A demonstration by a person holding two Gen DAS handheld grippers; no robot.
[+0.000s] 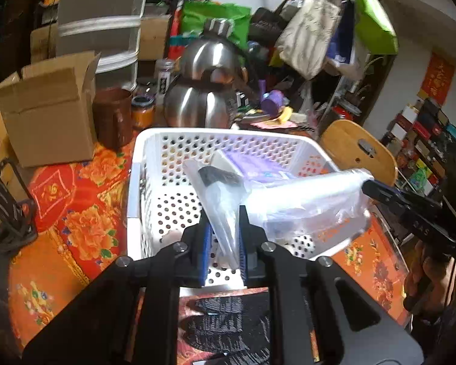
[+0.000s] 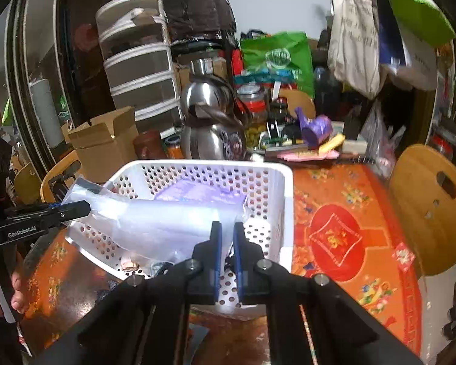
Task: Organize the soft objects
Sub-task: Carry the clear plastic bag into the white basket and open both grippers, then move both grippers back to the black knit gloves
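Right now both tongs are carrying a clear plastic bag (image 1: 288,200) over the white basket (image 1: 136,182) on the desk (image 1: 76,200). Left tongs (image 1: 225,243) are standing a bit apart w/ the bag's end between them; looks like they're letting go. Right tongs (image 2: 228,243) are squeezing the other end tight. Bag is probably light, floppy & slippery, so it's sagging in the middle; best to hold it by the ends. Purple pack (image 1: 258,167) is already lying in the basket. Basket walls are tall, the cardboard box (image 1: 48,109) & steel kettle (image 1: 203,91) are sitting close behind it, but there's open room above.
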